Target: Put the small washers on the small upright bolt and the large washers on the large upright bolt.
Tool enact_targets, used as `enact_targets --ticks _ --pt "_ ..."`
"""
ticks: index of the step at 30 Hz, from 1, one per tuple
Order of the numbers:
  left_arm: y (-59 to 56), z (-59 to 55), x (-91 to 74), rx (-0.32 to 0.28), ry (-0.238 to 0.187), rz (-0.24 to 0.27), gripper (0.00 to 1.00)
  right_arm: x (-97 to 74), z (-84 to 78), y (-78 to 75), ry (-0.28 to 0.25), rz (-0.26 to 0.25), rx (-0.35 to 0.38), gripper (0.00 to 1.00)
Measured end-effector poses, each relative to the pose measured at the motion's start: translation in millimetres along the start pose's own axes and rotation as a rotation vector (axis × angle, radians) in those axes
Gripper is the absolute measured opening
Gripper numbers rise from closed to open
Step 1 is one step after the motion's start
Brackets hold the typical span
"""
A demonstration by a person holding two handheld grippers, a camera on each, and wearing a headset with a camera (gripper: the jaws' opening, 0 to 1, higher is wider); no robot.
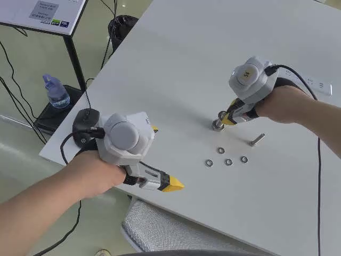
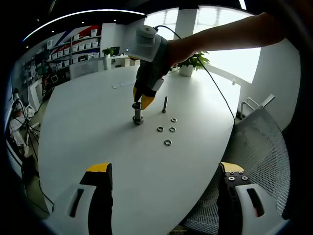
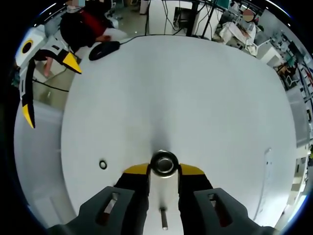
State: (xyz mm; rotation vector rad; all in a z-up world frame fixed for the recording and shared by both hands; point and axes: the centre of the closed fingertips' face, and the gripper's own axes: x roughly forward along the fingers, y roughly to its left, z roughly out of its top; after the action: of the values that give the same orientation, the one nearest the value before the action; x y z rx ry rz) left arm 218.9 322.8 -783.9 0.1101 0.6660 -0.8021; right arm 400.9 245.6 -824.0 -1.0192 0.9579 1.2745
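chair (image 1: 160,234) cropped below, large bolt (image 3: 164,164) shaft hidden

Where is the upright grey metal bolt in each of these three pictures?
Head view: upright grey metal bolt right of centre.
Left gripper view: bolt left of centre, mid-height.
Right gripper view: bolt bottom centre, seen from above.
Shared landmark: right gripper, its yellow tips at the bolt.

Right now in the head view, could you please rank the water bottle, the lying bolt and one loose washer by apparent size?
Largest: water bottle.
Then: lying bolt.
Smallest: loose washer; all four look alike.
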Motion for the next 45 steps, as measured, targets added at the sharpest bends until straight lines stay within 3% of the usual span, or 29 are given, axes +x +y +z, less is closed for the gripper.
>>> enact_targets --ticks 8,23,45 --pt "-0.7 4.3 1.9 -0.002 -0.024 -0.006 0.89 11.1 2.3 -1.1 0.016 0.004 -0.011 0.21" --pt "1.7 -1.7 0.9 -0.005 -0.001 -0.006 0.88 26.2 -2.9 3.8 0.048 0.025 -0.014 0.21" --pt "3.2 0.7 3.6 0.002 0.004 -0.018 0.85 29.3 -7.9 14.2 0.055 0.034 0.002 0.22"
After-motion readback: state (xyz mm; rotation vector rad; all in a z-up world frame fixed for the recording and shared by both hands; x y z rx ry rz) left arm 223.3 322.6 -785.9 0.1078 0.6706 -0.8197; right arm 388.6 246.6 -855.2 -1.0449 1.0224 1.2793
